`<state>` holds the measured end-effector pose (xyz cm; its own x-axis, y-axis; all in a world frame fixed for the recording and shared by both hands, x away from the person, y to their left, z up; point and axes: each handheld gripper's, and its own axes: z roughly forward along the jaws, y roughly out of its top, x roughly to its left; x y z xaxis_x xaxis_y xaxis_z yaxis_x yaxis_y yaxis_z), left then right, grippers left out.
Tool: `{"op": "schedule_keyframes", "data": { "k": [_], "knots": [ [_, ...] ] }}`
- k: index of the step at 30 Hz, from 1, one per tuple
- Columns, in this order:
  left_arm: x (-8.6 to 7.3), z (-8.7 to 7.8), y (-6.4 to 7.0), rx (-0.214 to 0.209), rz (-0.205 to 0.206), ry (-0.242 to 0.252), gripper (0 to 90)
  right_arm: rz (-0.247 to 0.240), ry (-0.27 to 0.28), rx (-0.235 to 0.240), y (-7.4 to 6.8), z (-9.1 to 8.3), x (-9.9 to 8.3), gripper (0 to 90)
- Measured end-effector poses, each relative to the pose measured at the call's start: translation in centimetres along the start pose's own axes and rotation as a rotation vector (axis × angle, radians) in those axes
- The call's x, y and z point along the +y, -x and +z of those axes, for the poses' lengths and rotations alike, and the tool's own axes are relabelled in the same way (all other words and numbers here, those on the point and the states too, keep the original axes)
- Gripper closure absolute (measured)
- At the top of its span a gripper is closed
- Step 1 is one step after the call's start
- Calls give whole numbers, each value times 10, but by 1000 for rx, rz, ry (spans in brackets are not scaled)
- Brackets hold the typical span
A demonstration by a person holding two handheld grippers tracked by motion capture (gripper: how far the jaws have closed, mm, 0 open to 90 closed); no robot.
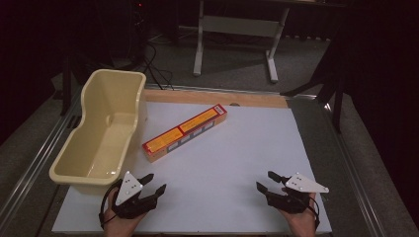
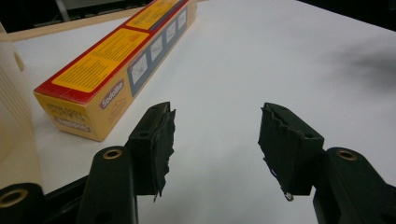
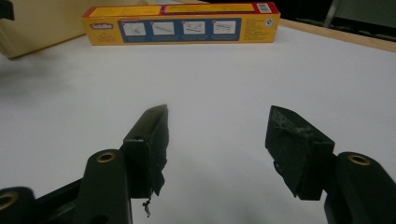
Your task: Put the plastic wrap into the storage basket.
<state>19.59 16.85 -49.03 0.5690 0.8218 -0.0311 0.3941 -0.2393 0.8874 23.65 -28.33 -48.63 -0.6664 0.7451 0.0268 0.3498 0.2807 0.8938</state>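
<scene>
A long yellow and red box [image 1: 185,132] lies diagonally on the white table top [image 1: 232,158], left of centre. In the left gripper view the box [image 2: 112,70] lies ahead to the left; in the right gripper view the box [image 3: 182,23] lies far ahead across the top. My left gripper [image 1: 154,182] rests at the front left, open, nothing between its jaws. My right gripper [image 1: 267,181] rests at the front right, also open and empty. In their own views the left gripper [image 2: 217,135] and the right gripper [image 3: 217,135] both hover over bare white surface.
A cream plastic tub [image 1: 101,133] stands at the table's left edge, just beside the box's near end, and shows empty inside. A wooden strip [image 1: 212,98] runs along the far edge. Beyond it stand a white table frame [image 1: 237,34] and cables on the floor.
</scene>
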Motion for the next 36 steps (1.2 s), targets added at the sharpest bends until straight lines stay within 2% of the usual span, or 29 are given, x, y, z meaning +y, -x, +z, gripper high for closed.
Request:
{"op": "schedule_keyframes", "data": {
  "k": [4, 6, 9, 12, 16, 21, 25, 26, 27, 28, 30, 31, 33, 36],
  "knots": [
    [0, 1, 1, -1, 0, 0, 444, 9, -1, 1, 1, 0, 0, 388],
    [1, 4, 0, -21, 2, 0, 445, 12, 1, -1, 1, 0, 0, 388],
    [3, 6, 2, -28, 4, -1, 453, 17, 2, -2, 1, 1, 0, 386],
    [9, 8, 5, -30, 20, -7, 453, 16, -1, -2, 1, 2, 0, 382],
    [25, 18, 7, -48, 52, -9, 451, 17, 1, -3, 1, 2, 0, 382],
    [40, 30, 7, -45, 73, -4, 438, 19, 2, -3, 2, 1, 0, 374],
    [62, 49, 2, -25, 93, 4, 427, 26, 0, -7, 3, 2, 0, 351],
    [62, 49, 2, -25, 93, 4, 426, 26, 0, -7, 3, 2, 0, 351],
    [69, 57, -2, -14, 98, 5, 425, 28, 0, -7, 4, 1, 0, 348],
    [69, 57, -2, -14, 98, 5, 424, 28, 0, -8, 4, 1, 0, 348],
    [80, 71, -9, -14, 71, -13, 412, 30, -4, -6, 4, 2, -1, 344],
    [80, 71, -9, -14, 71, -13, 413, 30, -4, -6, 4, 2, -1, 344],
    [88, 87, -17, -7, 42, -28, 417, 33, -14, 3, 5, 3, -1, 334],
    [92, 95, -22, 5, 36, -36, 418, 32, -15, 3, 4, 4, -1, 330]
  ]
}}
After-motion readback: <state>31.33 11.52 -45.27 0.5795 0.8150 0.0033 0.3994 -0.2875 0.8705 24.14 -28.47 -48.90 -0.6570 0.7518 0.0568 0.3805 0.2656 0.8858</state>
